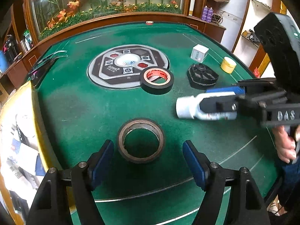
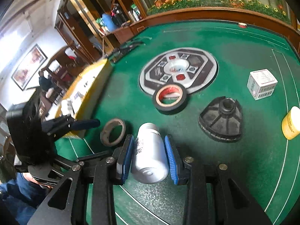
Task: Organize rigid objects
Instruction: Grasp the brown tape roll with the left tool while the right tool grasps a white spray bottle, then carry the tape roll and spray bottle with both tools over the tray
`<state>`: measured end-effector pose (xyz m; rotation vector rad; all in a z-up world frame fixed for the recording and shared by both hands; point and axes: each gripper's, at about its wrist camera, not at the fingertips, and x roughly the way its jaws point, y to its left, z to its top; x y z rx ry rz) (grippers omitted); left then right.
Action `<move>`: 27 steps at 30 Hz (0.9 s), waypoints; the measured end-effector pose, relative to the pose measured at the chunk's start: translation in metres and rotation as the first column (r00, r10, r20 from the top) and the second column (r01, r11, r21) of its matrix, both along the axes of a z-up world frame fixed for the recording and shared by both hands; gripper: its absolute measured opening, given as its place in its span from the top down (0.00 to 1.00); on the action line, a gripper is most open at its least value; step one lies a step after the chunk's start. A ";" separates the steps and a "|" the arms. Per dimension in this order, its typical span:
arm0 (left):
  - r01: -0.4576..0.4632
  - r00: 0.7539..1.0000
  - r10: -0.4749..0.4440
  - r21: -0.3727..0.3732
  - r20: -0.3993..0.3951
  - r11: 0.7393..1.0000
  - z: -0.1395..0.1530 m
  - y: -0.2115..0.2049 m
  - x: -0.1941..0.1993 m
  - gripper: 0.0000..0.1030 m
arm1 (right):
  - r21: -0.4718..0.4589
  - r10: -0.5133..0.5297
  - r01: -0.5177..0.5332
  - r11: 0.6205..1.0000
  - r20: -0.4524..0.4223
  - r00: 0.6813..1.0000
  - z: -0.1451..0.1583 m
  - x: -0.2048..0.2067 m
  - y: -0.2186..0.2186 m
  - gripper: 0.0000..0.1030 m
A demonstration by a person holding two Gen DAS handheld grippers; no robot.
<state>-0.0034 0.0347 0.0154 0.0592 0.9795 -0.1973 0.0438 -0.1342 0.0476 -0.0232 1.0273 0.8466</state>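
Note:
My right gripper [image 2: 149,154] is shut on a white bottle [image 2: 150,153] and holds it lying level over the green table; it also shows in the left wrist view [image 1: 191,107], at right. My left gripper [image 1: 148,161] is open, its blue pads either side of a brown tape roll [image 1: 141,140] lying flat on the felt, just ahead of the fingertips. That roll shows in the right wrist view [image 2: 113,134] beside the left gripper [image 2: 88,123].
A black tape roll [image 1: 157,81] with a red core lies by the table's round centre panel [image 1: 127,65]. A black fan-shaped part [image 1: 202,75], a white box [image 1: 199,52] and a yellow jar [image 1: 228,64] sit far right. A yellow-edged board [image 1: 28,131] lies at left.

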 end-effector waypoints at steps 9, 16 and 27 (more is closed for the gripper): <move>-0.040 0.999 0.040 0.023 -0.001 0.999 -0.012 0.004 0.009 0.39 | -0.145 0.080 -0.072 0.987 0.052 0.995 -0.019 -0.014 0.021 0.68; -0.056 0.998 0.056 0.019 0.018 0.998 -0.011 0.005 0.006 0.40 | -0.208 0.121 -0.102 0.973 0.081 0.989 -0.026 -0.021 0.031 0.66; -0.081 0.992 0.086 -0.056 0.088 0.995 0.021 0.016 -0.007 0.40 | -0.070 0.014 -0.010 0.997 0.055 0.998 -0.013 -0.004 0.012 0.67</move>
